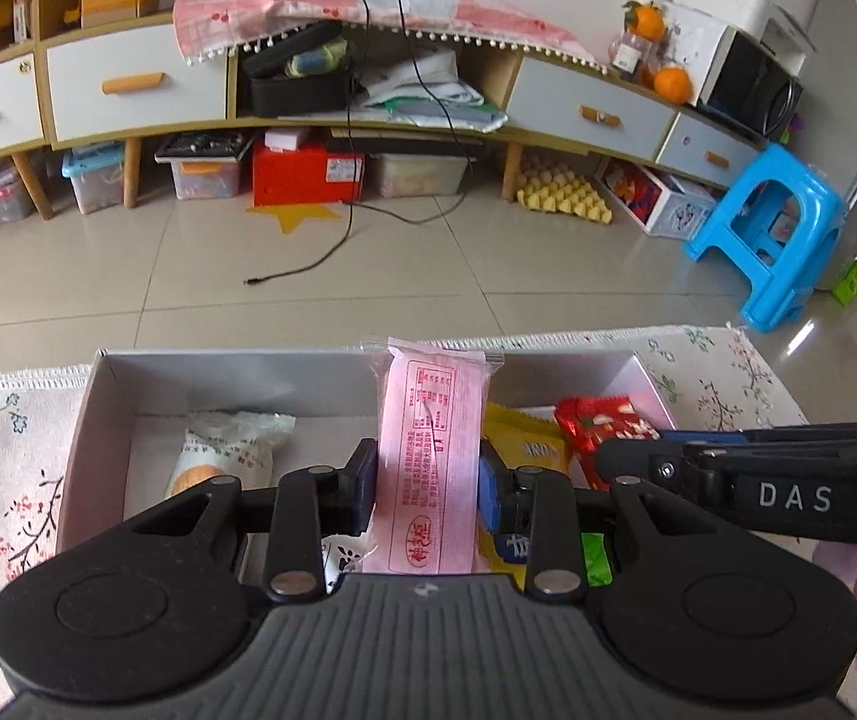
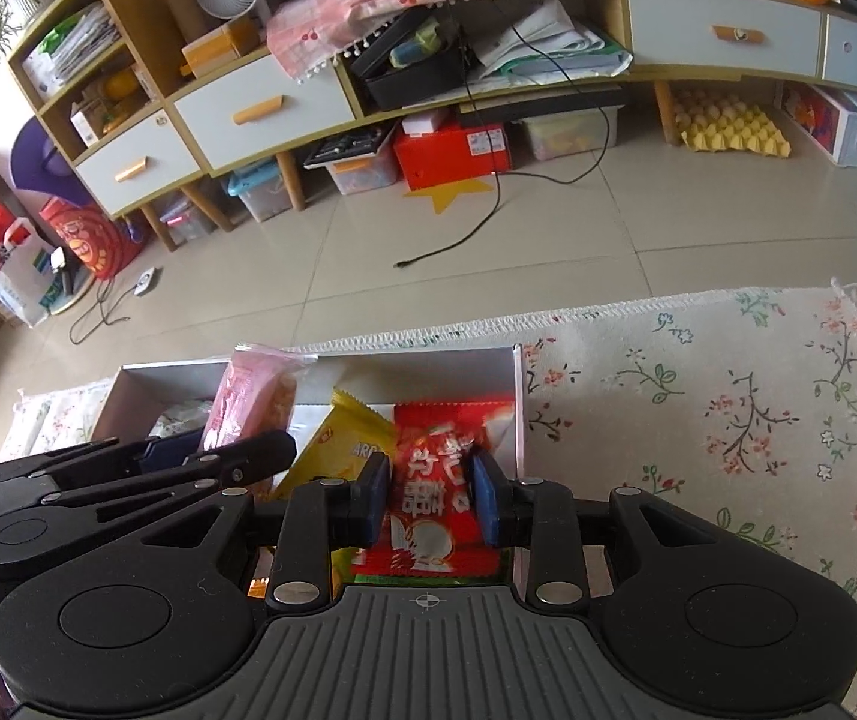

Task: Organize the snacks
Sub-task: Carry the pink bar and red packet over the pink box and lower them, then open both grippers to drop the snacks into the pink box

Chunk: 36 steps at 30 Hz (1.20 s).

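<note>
A white cardboard box [image 1: 218,366] stands on the flowered cloth with snacks in it. My left gripper [image 1: 428,486] is shut on a pink snack packet [image 1: 431,420], held upright over the middle of the box. A white packet [image 1: 230,450] lies at the box's left, and a yellow packet [image 1: 518,438] leans right of centre. My right gripper [image 2: 431,501] is over the box's right end [image 2: 512,396], its blue pads against both sides of a red snack packet [image 2: 440,450]. The yellow packet [image 2: 350,444] sits just left of it. The left gripper [image 2: 248,450] shows side-on with the pink packet [image 2: 248,402].
The flowered tablecloth [image 2: 698,420] stretches right of the box to a fringed far edge. A green packet [image 1: 596,558] peeks out low in the box. Beyond the table are tiled floor, a blue stool [image 1: 770,228] and a low cabinet [image 1: 128,90].
</note>
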Each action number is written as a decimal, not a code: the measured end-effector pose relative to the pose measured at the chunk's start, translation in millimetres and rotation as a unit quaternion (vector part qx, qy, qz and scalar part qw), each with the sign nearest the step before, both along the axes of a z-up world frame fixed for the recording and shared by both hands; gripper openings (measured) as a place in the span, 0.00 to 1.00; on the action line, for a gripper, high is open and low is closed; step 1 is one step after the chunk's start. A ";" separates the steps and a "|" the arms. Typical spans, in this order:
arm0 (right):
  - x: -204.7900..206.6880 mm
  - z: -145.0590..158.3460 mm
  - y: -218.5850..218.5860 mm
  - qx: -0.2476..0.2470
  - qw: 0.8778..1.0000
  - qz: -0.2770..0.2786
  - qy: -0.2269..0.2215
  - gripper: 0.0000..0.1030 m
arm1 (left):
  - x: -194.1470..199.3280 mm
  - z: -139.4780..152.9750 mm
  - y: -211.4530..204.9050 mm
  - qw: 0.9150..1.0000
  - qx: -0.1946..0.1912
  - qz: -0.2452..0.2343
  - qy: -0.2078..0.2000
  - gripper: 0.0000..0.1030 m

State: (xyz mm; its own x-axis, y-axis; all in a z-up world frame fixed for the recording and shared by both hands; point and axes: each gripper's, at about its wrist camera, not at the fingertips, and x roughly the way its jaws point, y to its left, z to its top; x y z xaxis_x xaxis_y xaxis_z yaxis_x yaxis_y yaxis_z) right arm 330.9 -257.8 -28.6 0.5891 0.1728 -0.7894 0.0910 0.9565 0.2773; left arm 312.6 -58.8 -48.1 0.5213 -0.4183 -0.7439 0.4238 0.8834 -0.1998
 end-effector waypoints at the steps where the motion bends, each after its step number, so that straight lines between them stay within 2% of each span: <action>1: 1.0 0.2 0.3 0.000 1.000 -0.001 0.000 0.30 | -0.1 -0.4 -0.8 1.000 0.001 -0.002 0.003 0.29; 8: 0.9 0.9 -2.3 0.008 1.000 0.001 0.001 0.30 | 3.1 -0.6 -6.4 0.999 0.022 0.005 0.044 0.29; 13: 0.9 2.0 0.0 0.009 1.000 0.007 0.000 0.30 | 7.4 0.8 -4.2 0.996 0.041 0.053 0.066 0.29; 16: 1.4 2.1 1.5 0.008 1.000 0.010 0.001 0.30 | 9.1 0.8 -3.7 0.993 0.065 0.079 0.053 0.29; 20: 1.2 3.8 1.8 0.010 1.000 0.009 -0.001 0.32 | 15.4 -9.7 3.8 0.994 0.038 0.093 0.051 0.30; 23: 0.3 5.9 2.3 0.009 1.000 0.010 -0.002 0.32 | 12.7 -11.2 5.0 0.995 0.031 0.090 0.033 0.31; 25: 0.0 7.1 2.6 0.008 1.000 0.010 -0.003 0.35 | 8.9 -8.4 3.8 0.995 0.032 0.086 0.023 0.34; 27: -1.4 8.9 2.3 0.010 1.000 0.008 -0.005 0.41 | 5.9 -4.9 3.6 0.996 0.032 0.084 0.014 0.50; 33: -10.8 19.0 2.3 0.017 1.000 0.006 -0.007 0.55 | -4.0 7.9 5.3 0.996 0.036 0.079 0.003 0.65; 35: -17.2 26.4 2.2 0.016 1.000 0.004 -0.012 0.66 | -10.5 14.0 7.2 0.996 0.035 0.076 -0.003 0.68; 36: -21.3 30.5 2.3 0.015 1.000 0.002 -0.014 0.67 | -14.3 17.1 9.0 0.997 0.033 0.075 -0.005 0.72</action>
State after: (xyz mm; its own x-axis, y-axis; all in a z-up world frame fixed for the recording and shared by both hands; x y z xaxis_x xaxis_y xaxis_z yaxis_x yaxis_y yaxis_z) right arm 309.7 -255.4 1.9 0.6103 0.1991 -0.7667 0.0783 0.9480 0.3085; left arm 298.3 -49.7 -31.0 0.5825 -0.2844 -0.7614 0.2871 0.9484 -0.1345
